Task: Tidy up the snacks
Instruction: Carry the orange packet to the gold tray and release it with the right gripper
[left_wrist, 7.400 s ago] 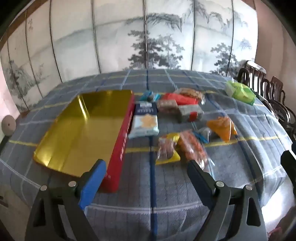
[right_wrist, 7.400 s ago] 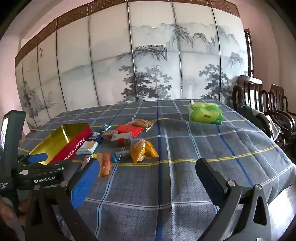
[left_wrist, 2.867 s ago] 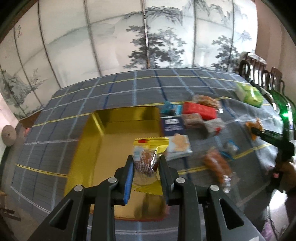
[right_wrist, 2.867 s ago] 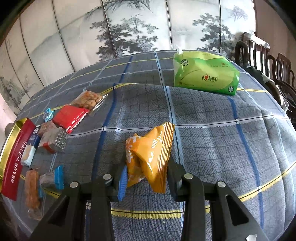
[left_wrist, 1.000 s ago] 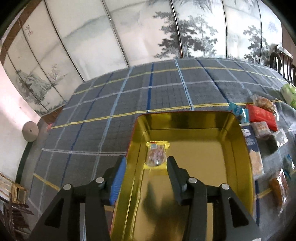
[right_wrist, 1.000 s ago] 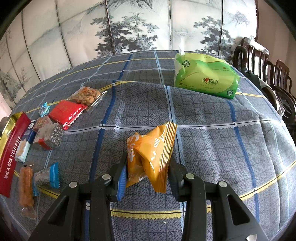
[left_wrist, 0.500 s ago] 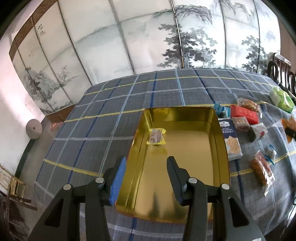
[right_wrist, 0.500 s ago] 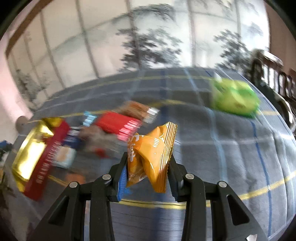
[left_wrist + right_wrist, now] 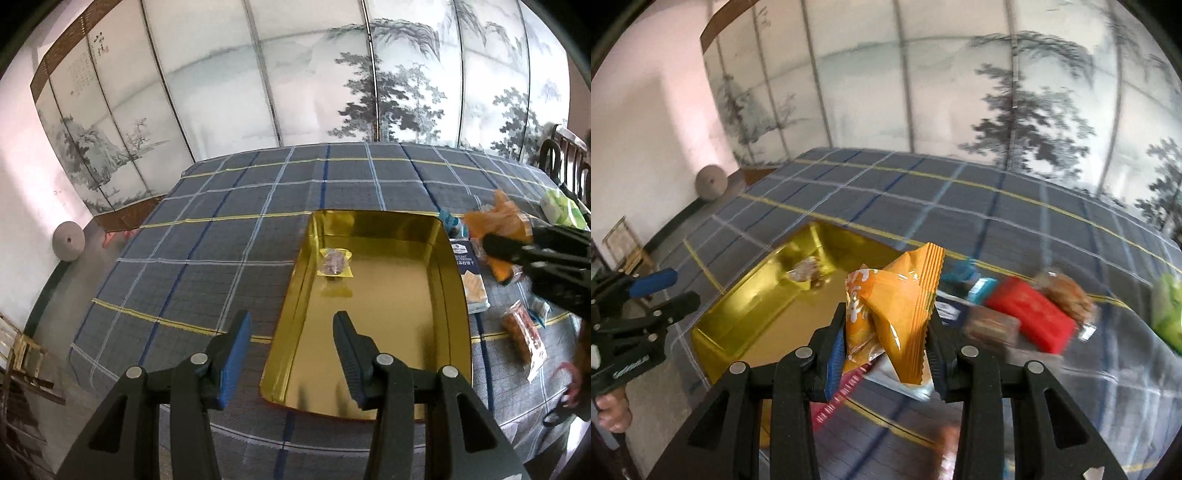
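Note:
A gold tin tray (image 9: 436, 347) with red outer walls lies on the plaid tablecloth; it also shows in the right wrist view (image 9: 750, 314). One small yellow-edged snack packet (image 9: 335, 261) lies in its far left corner. My left gripper (image 9: 291, 347) is open and empty above the tray's near left edge. My right gripper (image 9: 886, 347) is shut on an orange snack bag (image 9: 894, 306), held in the air over the tray's right side; the bag also shows in the left wrist view (image 9: 498, 221).
Loose snacks lie right of the tray: a blue-white biscuit pack (image 9: 469, 277), a red pack (image 9: 1030, 317), a clear bag of brown snacks (image 9: 1067, 291), a long orange packet (image 9: 524, 332). A green tissue pack (image 9: 561, 210) sits far right. Wooden chairs stand beyond.
My right gripper has swung left with the orange bag, from over the cloth to over the tray. My left gripper has drawn back and left from the tray; the packet stays inside.

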`<state>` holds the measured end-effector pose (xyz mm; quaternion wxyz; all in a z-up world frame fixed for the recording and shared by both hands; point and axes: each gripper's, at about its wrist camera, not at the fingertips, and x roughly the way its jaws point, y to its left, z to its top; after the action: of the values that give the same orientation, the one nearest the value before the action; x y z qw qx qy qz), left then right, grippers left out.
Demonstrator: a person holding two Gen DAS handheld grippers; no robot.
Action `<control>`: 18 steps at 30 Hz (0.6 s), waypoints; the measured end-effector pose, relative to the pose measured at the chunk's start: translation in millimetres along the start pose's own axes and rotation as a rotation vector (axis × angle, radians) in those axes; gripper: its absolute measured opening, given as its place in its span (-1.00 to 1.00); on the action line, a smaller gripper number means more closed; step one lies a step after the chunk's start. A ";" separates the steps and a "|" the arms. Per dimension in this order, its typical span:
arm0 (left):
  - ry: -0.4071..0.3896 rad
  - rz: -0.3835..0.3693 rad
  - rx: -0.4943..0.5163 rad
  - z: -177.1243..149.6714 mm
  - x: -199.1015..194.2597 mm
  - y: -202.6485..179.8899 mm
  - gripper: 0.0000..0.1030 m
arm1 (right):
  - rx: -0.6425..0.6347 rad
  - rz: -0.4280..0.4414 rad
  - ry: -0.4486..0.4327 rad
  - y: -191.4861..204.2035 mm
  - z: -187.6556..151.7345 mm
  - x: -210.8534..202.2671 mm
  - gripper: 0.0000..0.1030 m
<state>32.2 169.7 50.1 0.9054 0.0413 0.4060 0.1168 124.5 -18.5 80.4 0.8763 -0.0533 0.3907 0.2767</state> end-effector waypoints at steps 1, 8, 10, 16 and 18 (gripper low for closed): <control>0.000 0.003 -0.003 -0.2 0.0 2.0 -0.10 | -0.007 0.008 0.012 4.0 1.5 6.8 -0.31; 0.001 -0.017 -0.031 -0.9 -2.0 13.4 -0.10 | -0.011 0.016 0.073 19.3 10.4 46.2 -0.30; -0.007 -0.018 -0.034 -0.9 -3.4 15.9 -0.09 | -0.012 0.009 0.085 20.4 10.7 54.0 -0.30; -0.015 -0.018 -0.038 -1.4 -3.6 19.8 -0.02 | -0.036 -0.001 0.116 29.1 14.2 71.9 -0.30; -0.013 -0.021 -0.042 -1.2 -3.1 22.5 -0.02 | -0.048 -0.012 0.125 32.6 14.5 77.2 -0.30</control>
<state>25.3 190.8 55.4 0.9100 0.0189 0.3979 0.1153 158.6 47.7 39.2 0.8503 -0.0938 0.4376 0.2770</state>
